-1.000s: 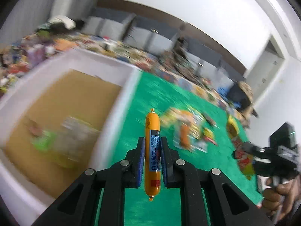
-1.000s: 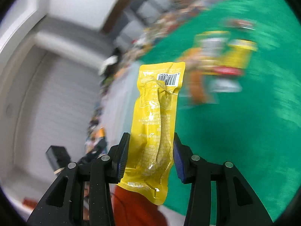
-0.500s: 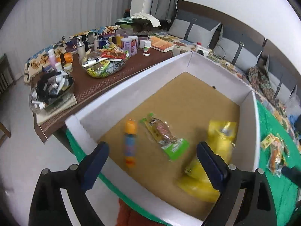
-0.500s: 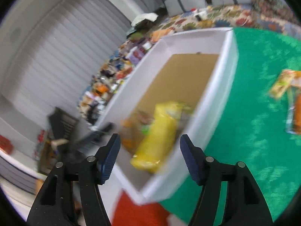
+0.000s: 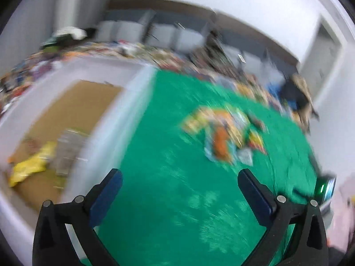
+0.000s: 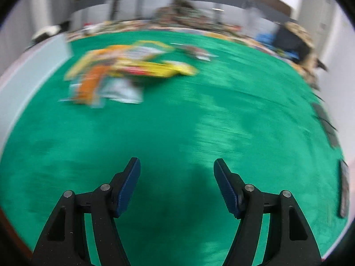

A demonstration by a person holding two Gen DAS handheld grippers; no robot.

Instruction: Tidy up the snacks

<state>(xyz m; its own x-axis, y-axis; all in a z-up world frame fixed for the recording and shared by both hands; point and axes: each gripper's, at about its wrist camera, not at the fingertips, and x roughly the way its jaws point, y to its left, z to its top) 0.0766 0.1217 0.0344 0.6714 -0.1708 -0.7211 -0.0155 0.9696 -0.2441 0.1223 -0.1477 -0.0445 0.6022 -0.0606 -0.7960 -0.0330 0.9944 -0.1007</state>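
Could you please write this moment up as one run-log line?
left hand-held gripper: opening, empty | right hand-held gripper: open, empty | blurred snack-packet pile: on green cloth | yellow packet: in white box

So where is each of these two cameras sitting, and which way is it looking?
Left wrist view: on the left gripper, looking down past its opening, empty jaws at the green cloth, white box and snack pile.
Right wrist view: on the right gripper, open and empty, looking down at the cloth.
Both share the cloth and the snack pile; no hand shows clearly.
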